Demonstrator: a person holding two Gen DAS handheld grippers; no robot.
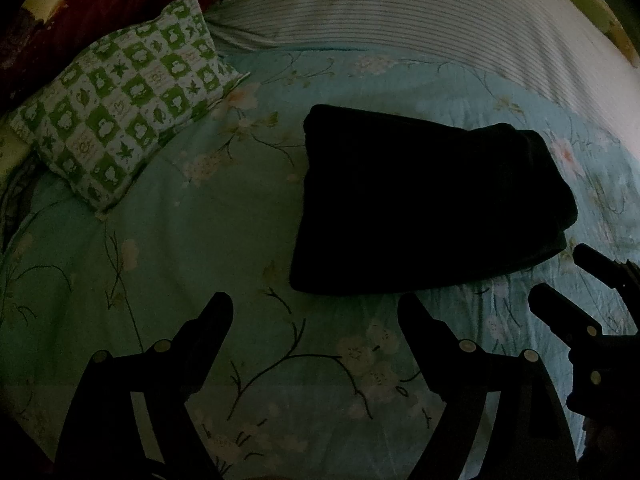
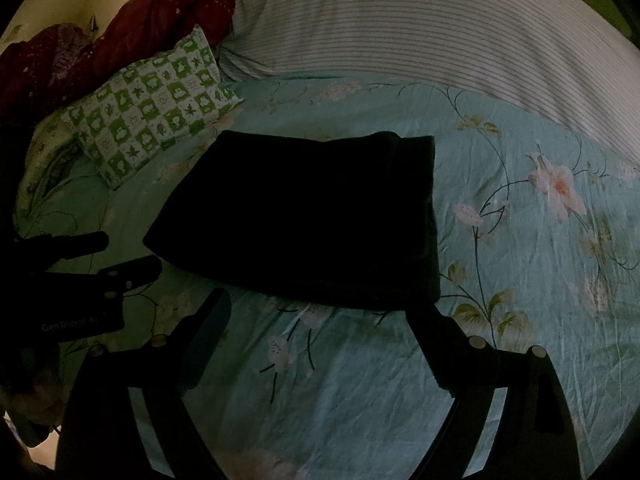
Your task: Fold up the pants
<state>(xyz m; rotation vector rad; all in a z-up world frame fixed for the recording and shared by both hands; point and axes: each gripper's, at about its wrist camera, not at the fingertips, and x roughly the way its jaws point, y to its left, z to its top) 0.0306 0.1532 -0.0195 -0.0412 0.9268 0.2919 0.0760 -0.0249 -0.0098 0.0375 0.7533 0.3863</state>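
Black pants (image 1: 424, 200) lie folded into a thick rectangle on a turquoise floral bedsheet (image 1: 180, 248). In the right wrist view the same pants (image 2: 304, 216) fill the middle of the picture. My left gripper (image 1: 316, 312) is open, its fingers spread over bare sheet just in front of the bundle's near edge. My right gripper (image 2: 322, 310) is open too, with nothing between its fingers, close to the pants' near edge. The right gripper (image 1: 560, 276) also shows at the right of the left view, and the left gripper (image 2: 128, 256) at the left of the right view.
A green-and-white checked pillow (image 1: 124, 100) lies at the far left of the pants. A striped white pillow (image 1: 400, 4) runs along the back. A dark red blanket (image 2: 120, 36) is bunched in the far left corner. Floral sheet (image 2: 540, 240) extends to the right.
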